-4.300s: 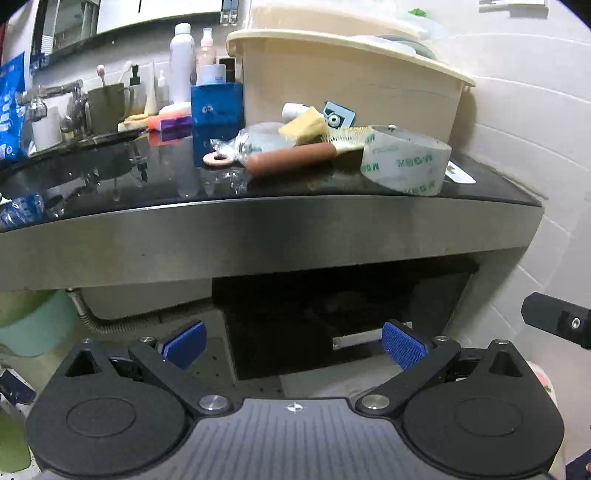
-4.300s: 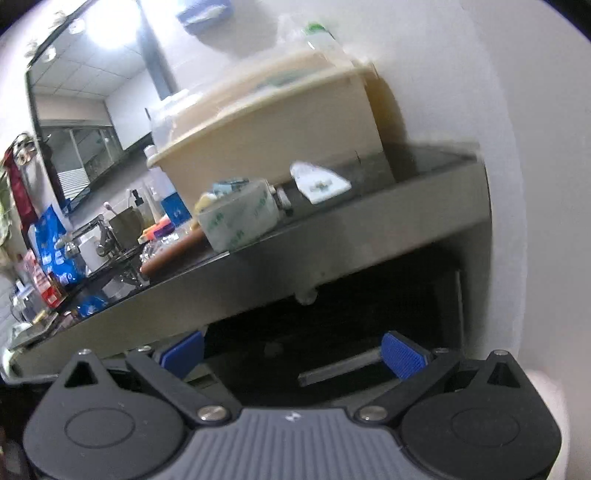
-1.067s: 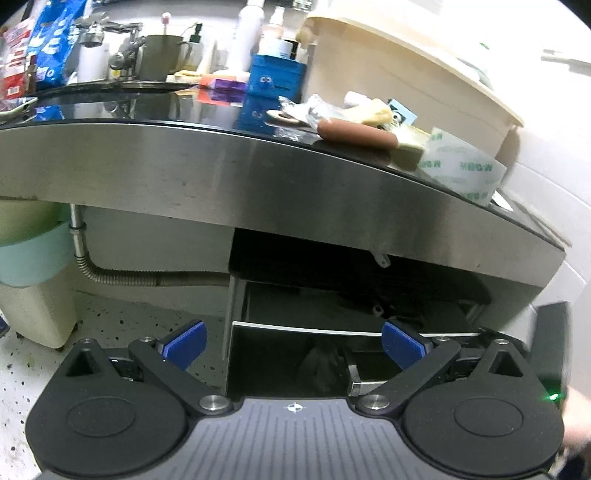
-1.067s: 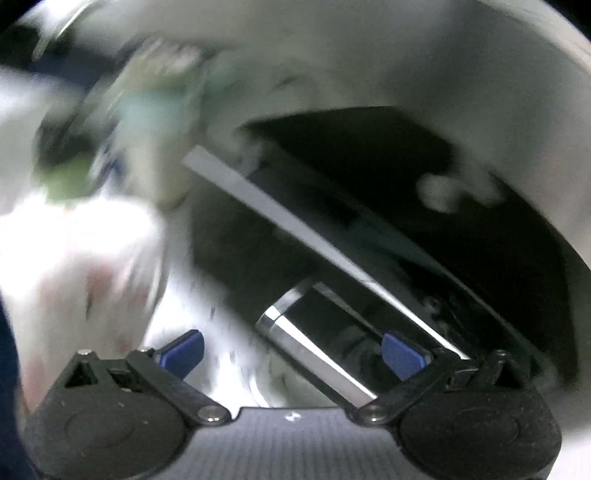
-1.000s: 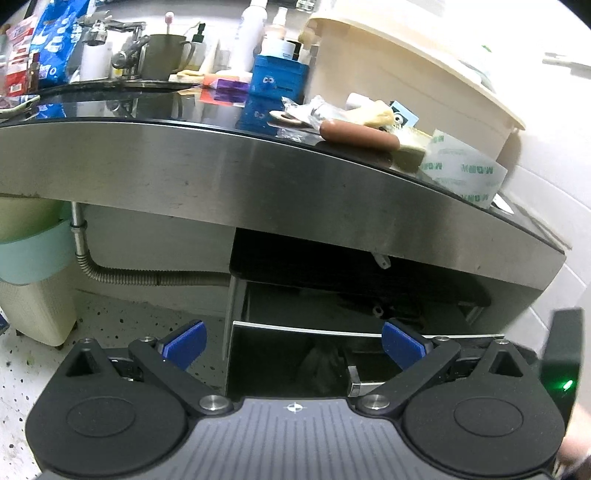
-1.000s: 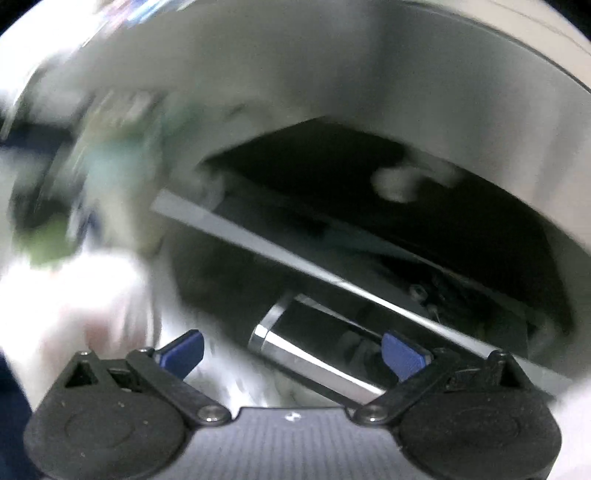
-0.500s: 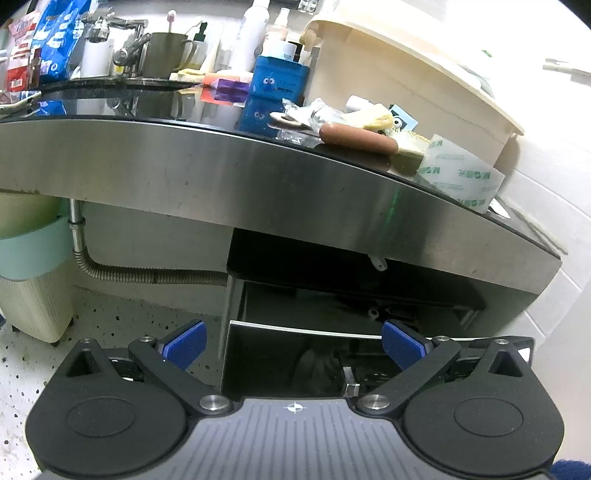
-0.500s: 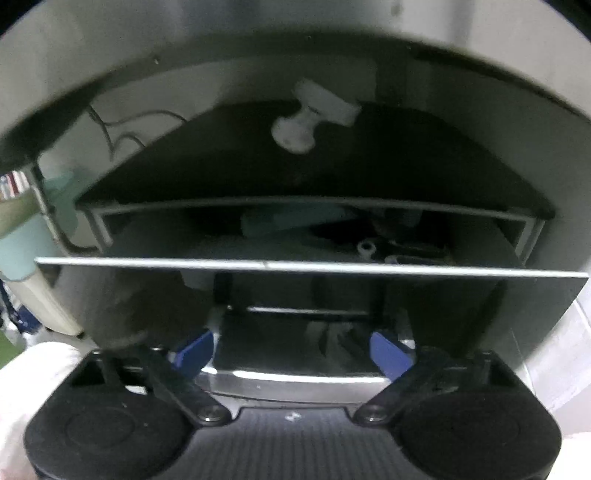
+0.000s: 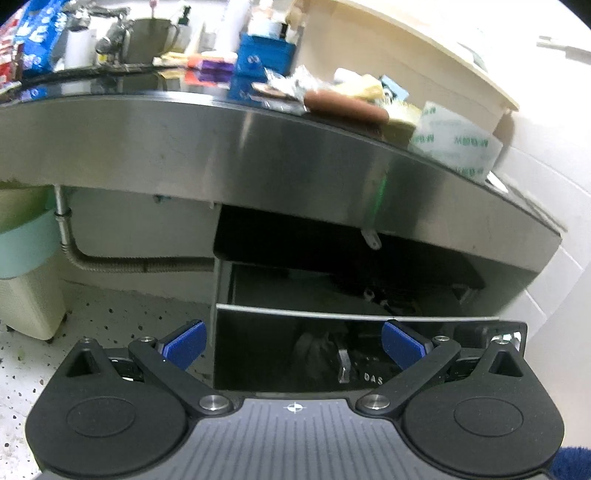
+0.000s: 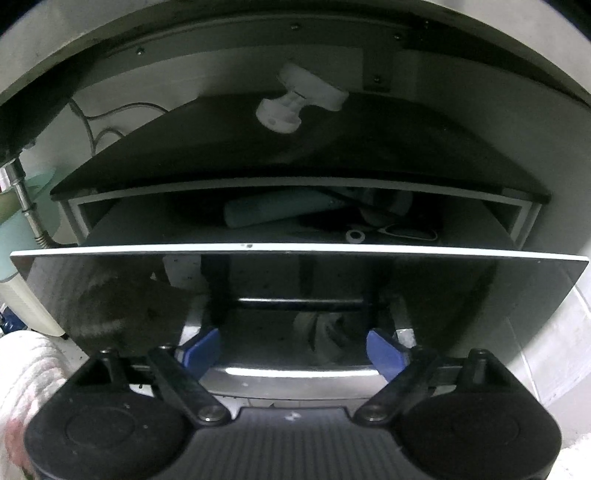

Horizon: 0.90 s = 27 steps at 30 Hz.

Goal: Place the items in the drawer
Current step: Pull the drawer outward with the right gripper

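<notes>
The drawer [image 9: 332,314] stands pulled out beneath the steel-edged counter [image 9: 258,147], its glossy black front panel [image 10: 295,288] facing both cameras and its pale top rim [image 10: 295,251] running across the right wrist view. Inside it, in the dim space behind that rim, lie a pale tube-shaped object [image 10: 273,212], a small white ring [image 10: 355,235] and other dark things too shadowed to make out. The right tongs [image 10: 293,350] sit low against the drawer front, blue pads [image 10: 201,349] spread wide with nothing between them; whether they touch the panel cannot be told. The left tongs [image 9: 293,343] hang a little farther back, level with the drawer's front edge, likewise spread apart and empty, blue pads [image 9: 184,341] on either side of the panel. On the counter above, near its right end, lie a roll of clear tape with green lettering [image 9: 456,146], a brown wooden handle [image 9: 345,107] just beside it, a yellow sponge-like piece [image 9: 364,86] and some crumpled clear wrapping [image 9: 291,83]. Behind these stands a large cream plastic tub [image 9: 388,48], with a blue box [image 9: 264,55] to its left. Farther left are a grey mug [image 9: 149,35], a tap [image 9: 110,37] and blue packets [image 9: 33,33]. A corrugated metal hose [image 9: 110,264] runs under the counter, near a pale green bin [image 9: 26,258] on the speckled floor [image 9: 110,321].
</notes>
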Each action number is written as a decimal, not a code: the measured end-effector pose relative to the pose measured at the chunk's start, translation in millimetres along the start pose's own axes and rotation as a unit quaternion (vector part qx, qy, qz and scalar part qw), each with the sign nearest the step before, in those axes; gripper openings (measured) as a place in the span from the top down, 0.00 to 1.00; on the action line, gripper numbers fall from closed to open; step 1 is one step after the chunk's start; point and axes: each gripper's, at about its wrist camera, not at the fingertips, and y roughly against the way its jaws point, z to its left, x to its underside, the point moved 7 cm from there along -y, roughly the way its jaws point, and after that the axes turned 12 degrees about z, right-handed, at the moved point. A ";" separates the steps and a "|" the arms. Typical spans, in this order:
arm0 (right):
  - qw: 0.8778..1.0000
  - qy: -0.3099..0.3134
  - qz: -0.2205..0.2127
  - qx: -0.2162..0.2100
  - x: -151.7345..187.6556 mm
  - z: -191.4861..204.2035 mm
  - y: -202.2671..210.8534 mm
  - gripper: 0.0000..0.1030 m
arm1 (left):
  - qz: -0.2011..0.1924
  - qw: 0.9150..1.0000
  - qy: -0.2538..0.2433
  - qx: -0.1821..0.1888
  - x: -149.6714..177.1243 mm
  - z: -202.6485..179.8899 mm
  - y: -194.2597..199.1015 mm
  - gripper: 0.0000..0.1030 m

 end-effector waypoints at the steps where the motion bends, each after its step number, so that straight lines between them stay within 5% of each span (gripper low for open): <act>1: 1.000 -0.001 0.001 0.004 -0.3 0.9 -0.8 0.14 | 0.004 1.000 -0.001 0.005 -0.3 0.9 -2.5 0.01; 7: 1.000 -0.007 0.011 0.011 -2.7 2.0 -2.1 0.14 | 0.013 0.999 0.005 0.041 -16.4 11.0 -9.2 0.01; 13: 1.000 -0.006 0.014 0.010 -3.8 1.1 -2.4 0.14 | 0.013 0.997 -0.044 0.063 -31.2 8.6 -3.3 0.01; 27: 1.000 -0.002 0.011 0.008 2.2 0.6 3.2 0.13 | -0.040 0.998 -0.031 0.025 -12.7 -3.9 31.8 0.01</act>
